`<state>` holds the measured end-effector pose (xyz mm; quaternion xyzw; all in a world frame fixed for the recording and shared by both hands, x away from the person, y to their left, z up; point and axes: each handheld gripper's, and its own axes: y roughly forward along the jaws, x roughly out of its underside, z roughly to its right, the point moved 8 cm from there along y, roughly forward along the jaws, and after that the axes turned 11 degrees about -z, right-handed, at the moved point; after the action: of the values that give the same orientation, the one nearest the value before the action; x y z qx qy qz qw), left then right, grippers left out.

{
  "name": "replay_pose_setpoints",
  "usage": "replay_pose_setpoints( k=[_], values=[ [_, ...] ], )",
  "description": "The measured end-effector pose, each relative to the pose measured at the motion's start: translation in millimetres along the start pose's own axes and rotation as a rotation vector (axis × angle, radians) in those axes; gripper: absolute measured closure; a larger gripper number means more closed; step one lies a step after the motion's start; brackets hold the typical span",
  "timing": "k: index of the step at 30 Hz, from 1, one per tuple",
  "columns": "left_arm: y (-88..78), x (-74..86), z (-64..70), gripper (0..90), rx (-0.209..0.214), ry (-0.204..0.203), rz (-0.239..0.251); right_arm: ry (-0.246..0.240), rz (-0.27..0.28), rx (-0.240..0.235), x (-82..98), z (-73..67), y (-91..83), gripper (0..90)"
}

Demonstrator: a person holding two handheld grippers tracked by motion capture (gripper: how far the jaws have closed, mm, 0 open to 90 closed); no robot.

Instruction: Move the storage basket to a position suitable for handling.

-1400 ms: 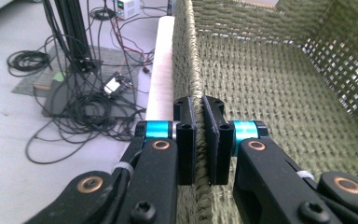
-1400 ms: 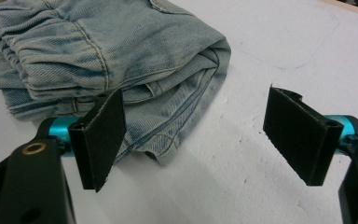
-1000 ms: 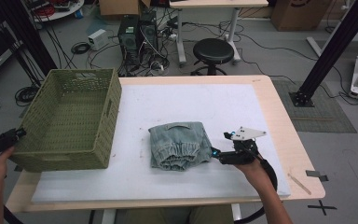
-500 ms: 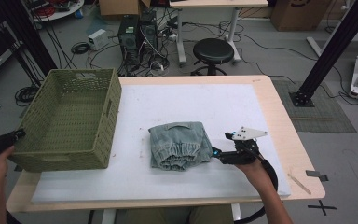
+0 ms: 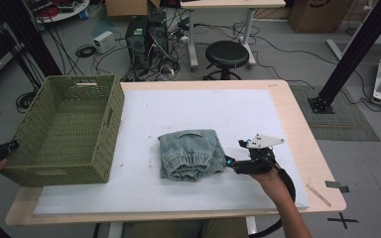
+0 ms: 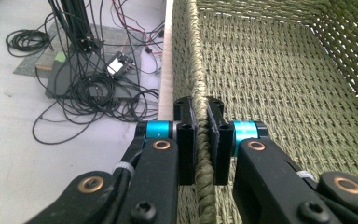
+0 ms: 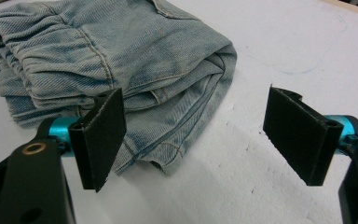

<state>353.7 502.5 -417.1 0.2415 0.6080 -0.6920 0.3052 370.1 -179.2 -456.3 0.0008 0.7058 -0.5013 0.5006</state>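
The folded jeans [image 5: 191, 153] could slump open, I judged, since my right hand-held gripper [image 7: 200, 140] gaped beside them while the left hand-held gripper [image 6: 200, 135] clenched the basket [image 5: 64, 129] rim.

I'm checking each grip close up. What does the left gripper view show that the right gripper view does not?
Left gripper view alone: the left tongs shut on the green basket's rim, with cables on the floor beyond. Right gripper view alone: the right tongs open, the folded jeans lying beside one pad on the white mat. Shared: black pads on blue-collared jaws.
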Motion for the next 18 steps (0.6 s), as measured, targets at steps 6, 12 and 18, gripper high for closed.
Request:
replay_pose_setpoints(
  k=[6,12,18],
  values=[
    [3.0,-3.1,-0.9,84.2,0.009,0.004,-0.003,0.001,-0.001,0.006,1.0,1.9,-1.1,21.7],
    [3.0,-2.7,-1.1,84.1,0.024,-0.011,0.010,0.004,-0.004,0.004,2.6,1.7,0.0,21.8],
    [1.7,-1.7,-1.6,83.6,0.034,-0.016,0.024,0.004,0.000,0.005,2.8,2.0,-1.7,21.8]
  ],
)
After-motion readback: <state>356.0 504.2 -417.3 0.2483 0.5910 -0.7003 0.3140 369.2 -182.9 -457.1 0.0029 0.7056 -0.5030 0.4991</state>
